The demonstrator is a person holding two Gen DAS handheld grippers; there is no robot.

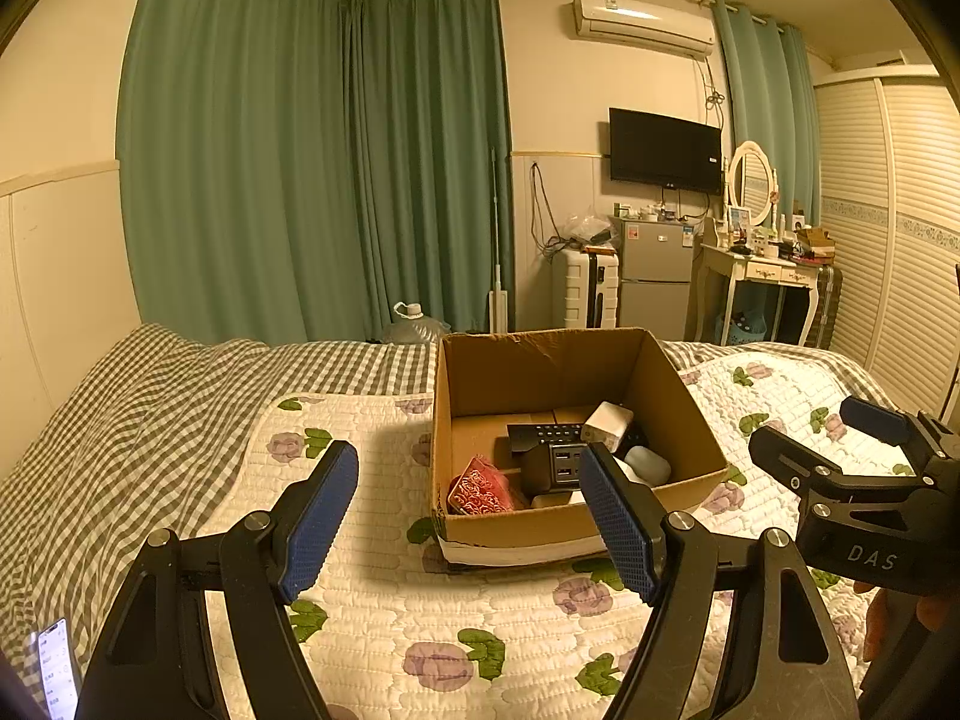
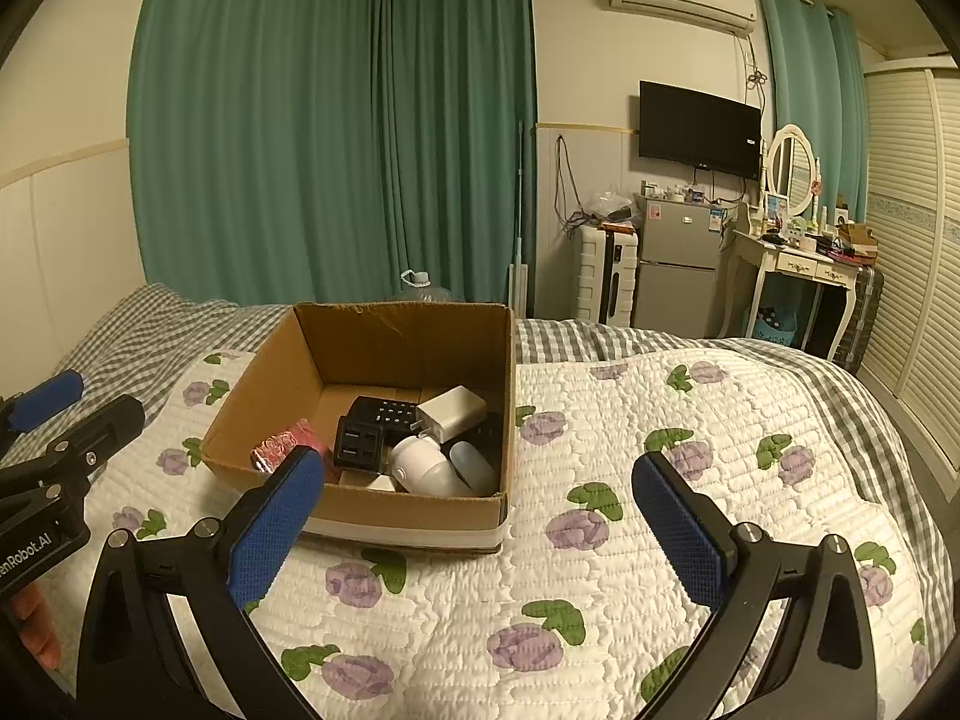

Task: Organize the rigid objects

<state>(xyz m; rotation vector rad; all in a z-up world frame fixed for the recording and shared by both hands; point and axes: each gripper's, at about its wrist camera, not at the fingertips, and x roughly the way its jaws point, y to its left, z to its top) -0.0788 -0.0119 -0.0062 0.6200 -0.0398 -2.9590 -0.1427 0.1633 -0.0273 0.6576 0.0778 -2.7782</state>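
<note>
A bedroom is spreading out behind the work: green curtains (image 1: 312,168) are hanging along the far wall, and a floral quilt (image 2: 600,588) is covering the bed over a grey checked sheet (image 1: 120,408). The cardboard box (image 2: 384,504) is sitting on the quilt with its top open, and the rigid things are lying together inside it: a red patterned tin (image 1: 480,489) is leaning against the near left wall, a black multi-socket block (image 2: 359,443) is lying in the middle with a black remote (image 2: 384,411) behind it, a white charger (image 2: 451,411) is resting on top of these, and a round white device (image 2: 423,468) and a pale blue case (image 2: 474,465) are filling the near right corner. Nothing loose is showing on the quilt around the box.

The left gripper (image 1: 468,516) is hovering low in front of the box with its jaws spread wide and nothing between them; the right gripper (image 2: 480,522) is hanging just beside the box's right front corner, likewise wide apart and empty. Each is showing in the other's view at the edge.

Judging by this, the gathering step is looking finished or nearly so, and both tools are pausing between moves. If more is wanted, the next move is probably calling for a reach down over the near wall to settle the piled items, taking care not to snag the rim or tip the charger off its perch. A phone (image 1: 57,669) is glowing at the lower left of the left view
</note>
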